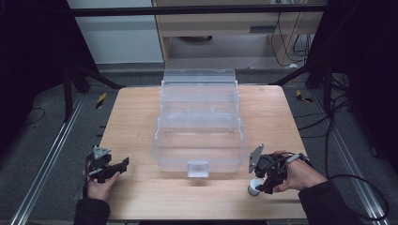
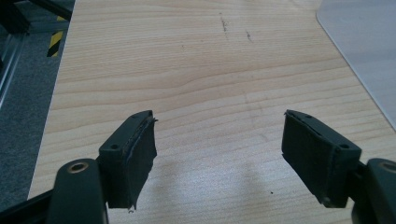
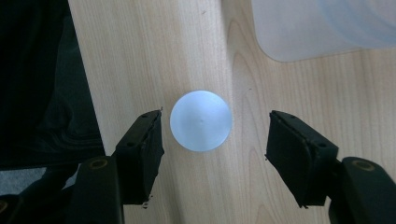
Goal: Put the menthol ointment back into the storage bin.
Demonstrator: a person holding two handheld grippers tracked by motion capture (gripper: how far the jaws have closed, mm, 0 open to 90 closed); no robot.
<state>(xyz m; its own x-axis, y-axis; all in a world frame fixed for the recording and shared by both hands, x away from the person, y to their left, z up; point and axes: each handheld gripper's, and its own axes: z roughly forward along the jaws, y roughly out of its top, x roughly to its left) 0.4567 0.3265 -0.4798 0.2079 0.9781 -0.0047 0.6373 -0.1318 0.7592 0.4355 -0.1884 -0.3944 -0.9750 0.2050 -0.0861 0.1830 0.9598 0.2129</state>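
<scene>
frosted white plastic, prob a small cap or bottle seen end-on, round top. it stands on the wood surface near the near edge, right of centre, just near-right of the clear bin. right tool is over it pointing down, jaws spread either side of it, neither pad touching yet: left pad close, right pad w/ a clear gap. left tool is spread wide over bare wood at near left, nothing between the jaws.

handling, my guess: light, stiff, smooth so a bit slippery; round side means it could roll or squirt out if pinched off-centre. best to take it across the widest part, pads level, low enough on the wall.

room: near edge of the surface is close behind it, bin wall just beyond. straight up is free; lots of open wood to the left.
</scene>
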